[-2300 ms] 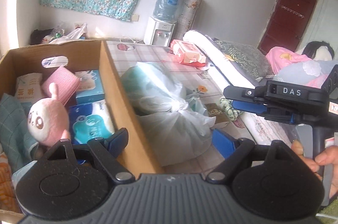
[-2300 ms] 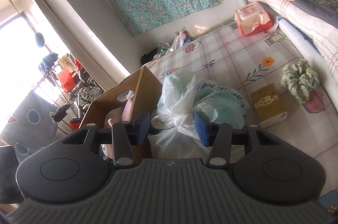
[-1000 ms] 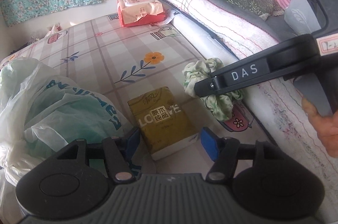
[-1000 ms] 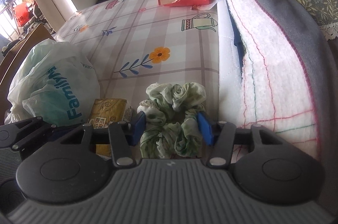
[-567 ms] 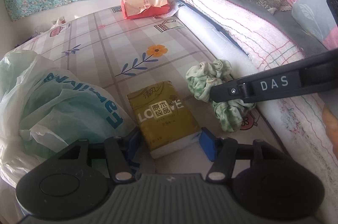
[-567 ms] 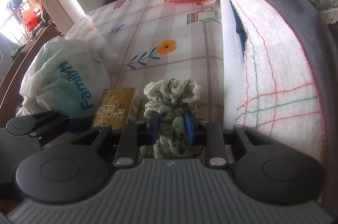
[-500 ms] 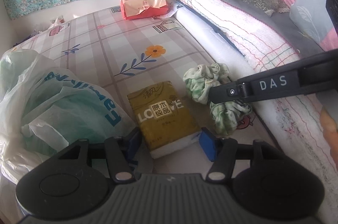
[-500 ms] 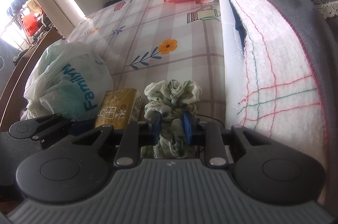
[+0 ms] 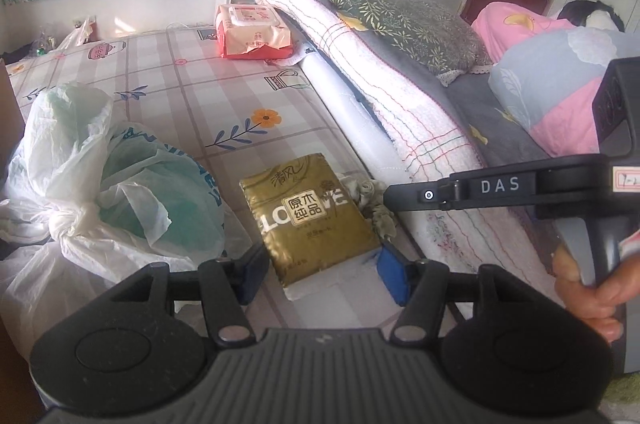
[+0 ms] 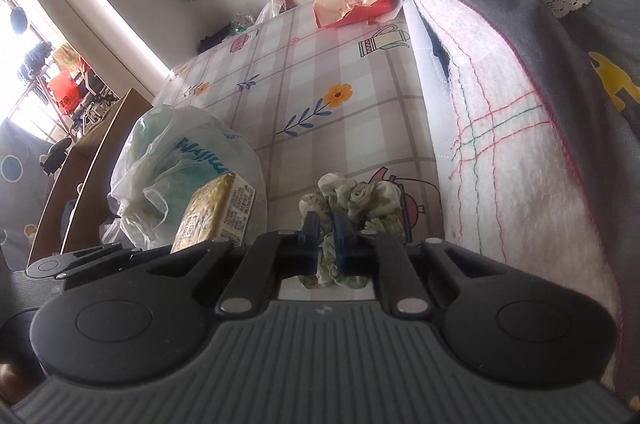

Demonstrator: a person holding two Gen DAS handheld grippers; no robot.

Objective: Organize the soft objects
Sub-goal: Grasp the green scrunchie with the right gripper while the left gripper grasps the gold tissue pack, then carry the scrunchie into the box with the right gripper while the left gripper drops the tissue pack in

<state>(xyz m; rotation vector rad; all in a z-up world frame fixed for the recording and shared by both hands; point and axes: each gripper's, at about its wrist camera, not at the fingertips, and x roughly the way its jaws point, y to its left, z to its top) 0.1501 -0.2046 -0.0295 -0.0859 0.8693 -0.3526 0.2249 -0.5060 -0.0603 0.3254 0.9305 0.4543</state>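
A gold tissue pack (image 9: pixel 311 215) lies between the fingers of my left gripper (image 9: pixel 322 270), lifted off the checked bed sheet (image 9: pixel 192 104); the blue pads touch its sides. It also shows tilted up in the right wrist view (image 10: pixel 216 212). My right gripper (image 10: pixel 326 224) is shut on a green floral scrunchie (image 10: pixel 356 200) and holds it above the sheet. The scrunchie shows partly behind the pack in the left wrist view (image 9: pixel 372 200), under the right gripper's black arm (image 9: pixel 500 186).
A knotted white and teal plastic bag (image 9: pixel 120 184) sits left of the pack. A red wet-wipes pack (image 9: pixel 252 32) lies at the far end. A rolled quilt (image 9: pixel 380 84) and pillows run along the right. A cardboard box (image 10: pixel 80 160) stands at the left.
My right gripper has closed tight on the scrunchie and raised it. My left gripper has closed on the tissue pack and lifted it, tilting it up.
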